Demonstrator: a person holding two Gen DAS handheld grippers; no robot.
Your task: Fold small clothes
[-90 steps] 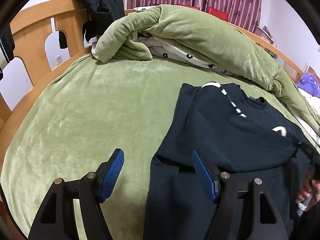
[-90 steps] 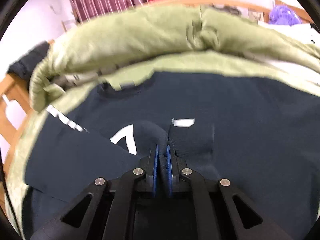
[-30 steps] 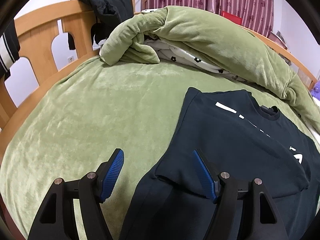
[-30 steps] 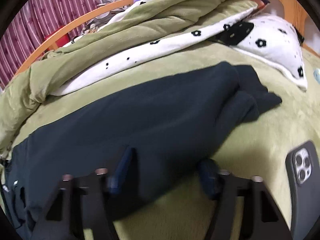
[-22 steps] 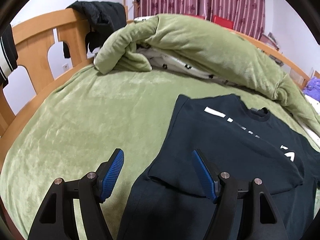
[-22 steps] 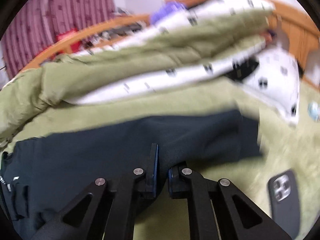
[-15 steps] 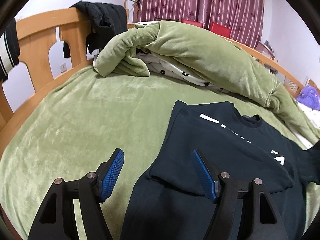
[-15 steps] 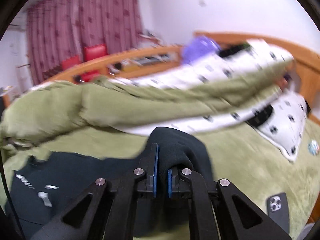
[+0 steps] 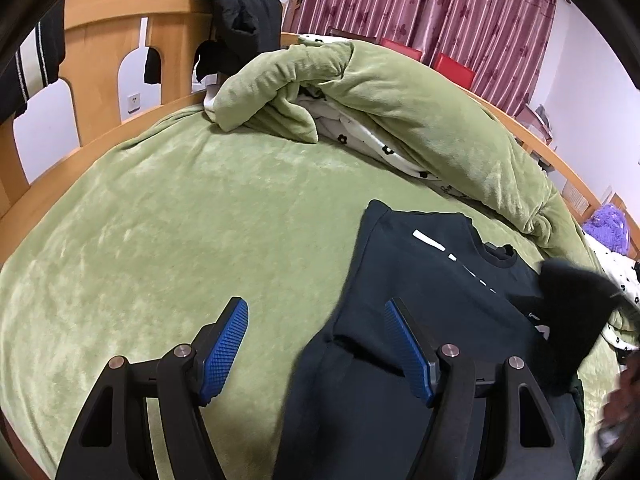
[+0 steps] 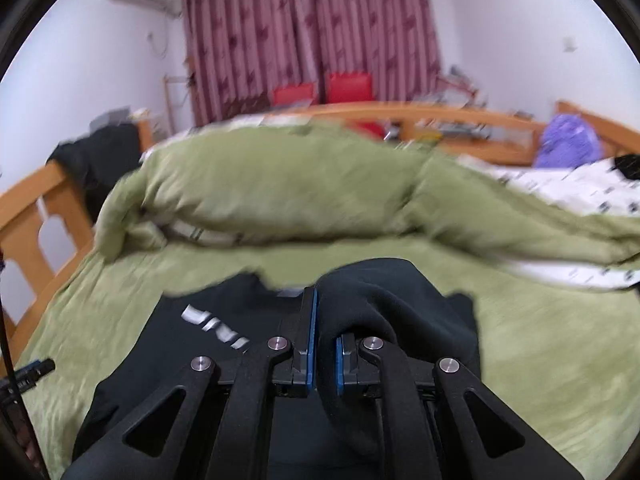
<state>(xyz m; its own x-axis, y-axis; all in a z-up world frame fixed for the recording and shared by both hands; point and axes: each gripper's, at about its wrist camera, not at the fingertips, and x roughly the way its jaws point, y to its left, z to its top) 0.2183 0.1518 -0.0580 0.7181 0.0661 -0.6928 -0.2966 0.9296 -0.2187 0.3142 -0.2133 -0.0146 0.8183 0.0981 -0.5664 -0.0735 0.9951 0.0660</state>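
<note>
A dark navy sweatshirt [image 9: 420,280] with white lettering lies on the green bed cover [image 9: 180,220], its left sleeve folded across the chest. My left gripper [image 9: 316,340] hovers open above the shirt's left edge, holding nothing. In the right wrist view my right gripper [image 10: 323,344] is shut on a bunched dark sleeve [image 10: 384,292] and holds it lifted over the sweatshirt [image 10: 192,344]. The same raised sleeve [image 9: 572,304] appears blurred at the right of the left wrist view.
A rolled green duvet [image 9: 380,100] with white flowered lining lies across the back of the bed. A wooden bed rail [image 9: 108,40] with dark clothes [image 9: 236,12] draped on it runs along the left. A purple plush [image 10: 568,144] sits far right.
My right gripper closed on the right sleeve and swung it up and leftward over the shirt body. The left gripper drifted slightly and stayed open.
</note>
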